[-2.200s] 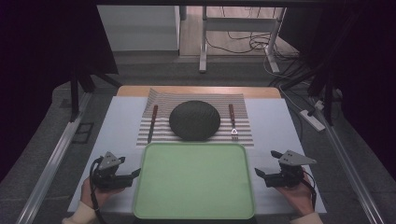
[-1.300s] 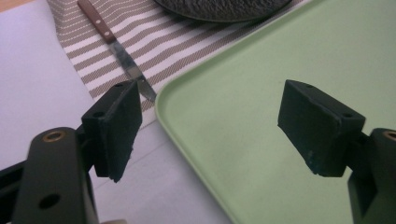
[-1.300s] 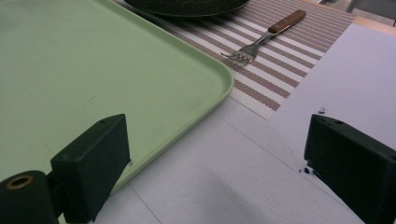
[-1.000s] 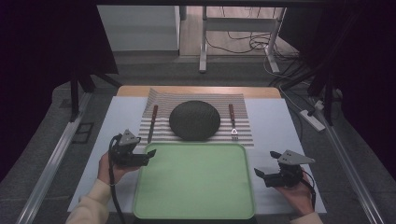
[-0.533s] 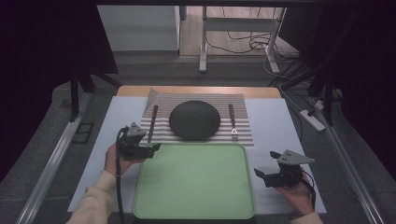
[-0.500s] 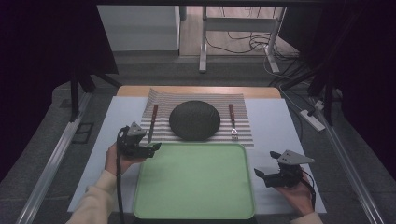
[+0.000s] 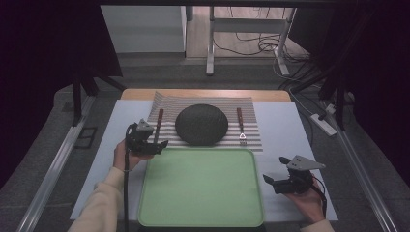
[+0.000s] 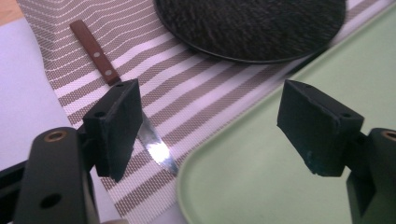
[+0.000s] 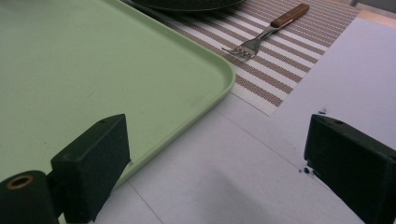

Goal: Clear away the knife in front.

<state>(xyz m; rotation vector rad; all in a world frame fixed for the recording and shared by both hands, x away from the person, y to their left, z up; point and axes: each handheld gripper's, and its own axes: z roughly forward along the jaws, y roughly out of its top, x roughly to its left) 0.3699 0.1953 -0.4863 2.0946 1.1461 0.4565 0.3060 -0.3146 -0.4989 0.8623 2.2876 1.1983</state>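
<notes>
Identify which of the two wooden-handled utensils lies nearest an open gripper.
The knife, left of the plate, at the left gripper; the fork lies farther off.

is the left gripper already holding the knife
No, the left gripper is open, its fingers apart above the knife lying on the striped mat.

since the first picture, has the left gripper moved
Yes. The left gripper has gone forward along the green tray's left edge, from near its front corner to its far left corner, close to the knife on the striped mat.
</notes>
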